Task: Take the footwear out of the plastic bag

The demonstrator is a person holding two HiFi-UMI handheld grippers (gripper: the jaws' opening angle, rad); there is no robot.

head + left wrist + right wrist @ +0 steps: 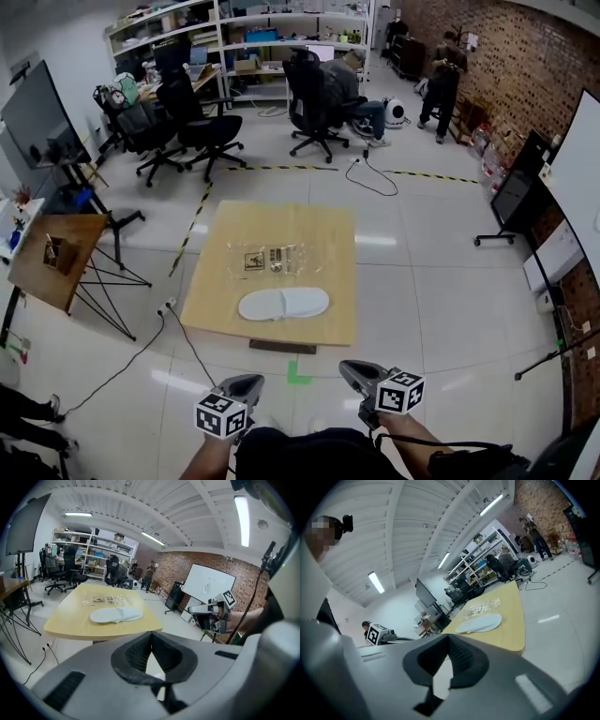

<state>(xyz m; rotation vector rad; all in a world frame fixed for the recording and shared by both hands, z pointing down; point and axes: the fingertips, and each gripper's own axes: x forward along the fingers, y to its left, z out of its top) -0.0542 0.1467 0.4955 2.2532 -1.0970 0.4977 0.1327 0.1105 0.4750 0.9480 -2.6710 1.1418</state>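
Observation:
A pair of white slippers [283,303] lies flat near the front edge of the wooden table [328,234], outside the bag. Just behind them lies the clear plastic bag [267,258] with printed labels, flat and crumpled. My left gripper [246,382] and right gripper [354,370] hang low in front of my body, well short of the table, both shut on nothing. In the left gripper view the slippers [116,615] and bag [105,600] lie beyond the shut jaws, with the right gripper [213,613] off to the side. In the right gripper view the slippers [479,623] lie past the jaws.
A green tape mark [298,373] is on the floor before the table. A black cable [150,342] runs at left beside a folding side table [56,258]. Office chairs [202,127] and people stand at the back, and a screen on a stand [511,192] stands at right.

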